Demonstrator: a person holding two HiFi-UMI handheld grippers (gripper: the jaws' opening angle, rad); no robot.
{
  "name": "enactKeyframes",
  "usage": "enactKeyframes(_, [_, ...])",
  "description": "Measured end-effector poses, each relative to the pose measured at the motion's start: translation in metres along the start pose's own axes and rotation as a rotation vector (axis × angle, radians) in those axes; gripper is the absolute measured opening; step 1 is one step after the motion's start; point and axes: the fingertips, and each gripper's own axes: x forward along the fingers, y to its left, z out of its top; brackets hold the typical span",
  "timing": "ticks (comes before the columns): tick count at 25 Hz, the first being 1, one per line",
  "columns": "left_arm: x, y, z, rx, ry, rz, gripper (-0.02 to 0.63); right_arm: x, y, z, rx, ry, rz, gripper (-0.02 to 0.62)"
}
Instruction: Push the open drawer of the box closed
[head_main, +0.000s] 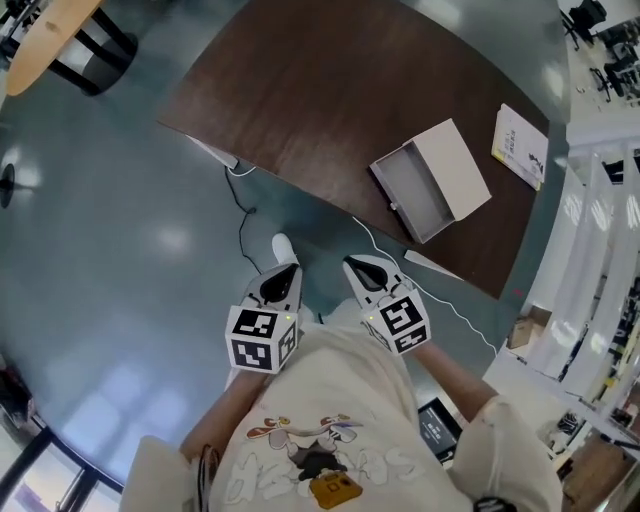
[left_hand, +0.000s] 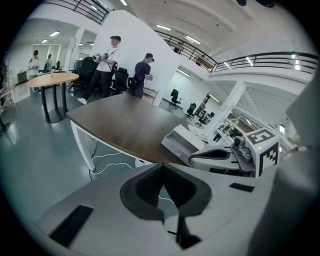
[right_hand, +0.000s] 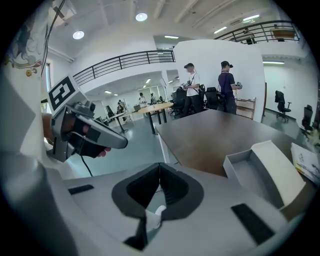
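A white box (head_main: 455, 162) lies near the front edge of the dark brown table (head_main: 300, 90), its grey drawer (head_main: 412, 195) pulled out towards me and empty. The left gripper view shows the box (left_hand: 182, 140) at centre right; in the right gripper view, the open drawer (right_hand: 247, 172) is at the right. Both grippers hang over the floor, short of the table and apart from the box. My left gripper (head_main: 287, 268) is shut, jaws meeting at the tips, holding nothing. To its right, my right gripper (head_main: 352, 264) is likewise shut and empty.
A white booklet (head_main: 520, 146) lies on the table right of the box. White and black cables (head_main: 245, 215) trail on the floor under the table's edge. A round wooden table (head_main: 45, 40) stands far left, shelving (head_main: 600, 230) at the right. People (right_hand: 227, 85) stand beyond the table.
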Motion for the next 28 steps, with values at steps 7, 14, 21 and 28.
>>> enactKeyframes(7, [0.045, -0.009, 0.032, 0.107, 0.058, -0.112, 0.006, 0.025, -0.023, 0.019, 0.041, 0.005, -0.063, 0.008])
enactKeyframes(14, [0.087, -0.021, 0.044, 0.229, 0.117, -0.184, 0.006, 0.043, -0.047, 0.018, 0.055, 0.021, -0.129, 0.006])
enactKeyframes(21, [0.115, -0.037, 0.056, 0.301, 0.168, -0.2, 0.006, 0.036, -0.072, 0.014, 0.08, 0.039, -0.182, 0.006])
enactKeyframes(28, [0.16, -0.045, 0.062, 0.368, 0.205, -0.204, 0.006, 0.018, -0.096, -0.002, 0.149, 0.045, -0.235, 0.006])
